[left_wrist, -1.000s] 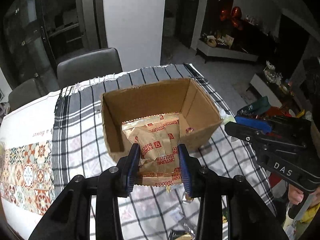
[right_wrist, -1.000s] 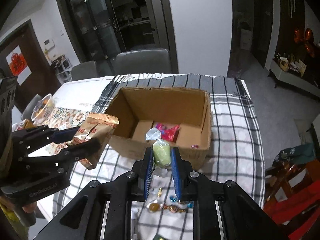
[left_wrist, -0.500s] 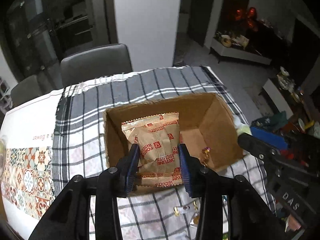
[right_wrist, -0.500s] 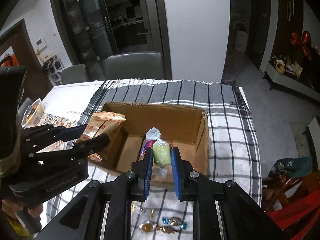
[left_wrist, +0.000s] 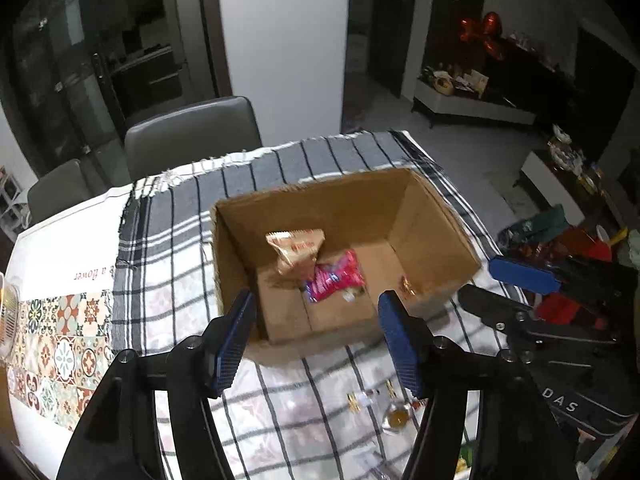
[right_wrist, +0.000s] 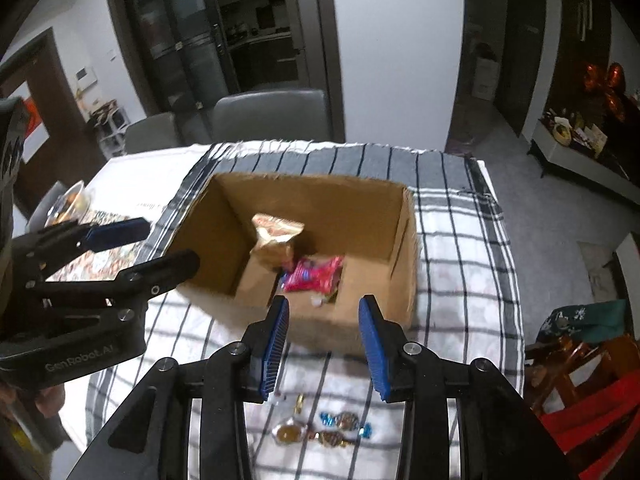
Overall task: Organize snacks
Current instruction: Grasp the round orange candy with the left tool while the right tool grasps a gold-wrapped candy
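Note:
An open cardboard box (left_wrist: 436, 216) (right_wrist: 404, 240) stands on the checked cloth. Inside it a tan biscuit packet (left_wrist: 298, 252) (right_wrist: 276, 240) leans blurred against a pink packet (left_wrist: 336, 276) (right_wrist: 316, 274). My left gripper (left_wrist: 316, 312) (right_wrist: 172, 242) hovers over the box's near-left rim, its jaws opening, with nothing between them. My right gripper (right_wrist: 324, 312) (left_wrist: 492, 284) hangs over the near wall, its jaws also opening and empty. A small pale scrap (right_wrist: 318, 301) shows by the pink packet; the green snack itself I cannot make out.
Several wrapped candies (right_wrist: 320, 430) (left_wrist: 396, 420) lie on the cloth in front of the box. Grey chairs (right_wrist: 272, 116) stand behind the table. A glass bowl (right_wrist: 68, 204) sits at the far left. A red bag (right_wrist: 592, 412) is off the right edge.
Both grippers have opened. The biscuit packet left the left jaws and the green snack left the right jaws; the biscuit packet now sits in the box.

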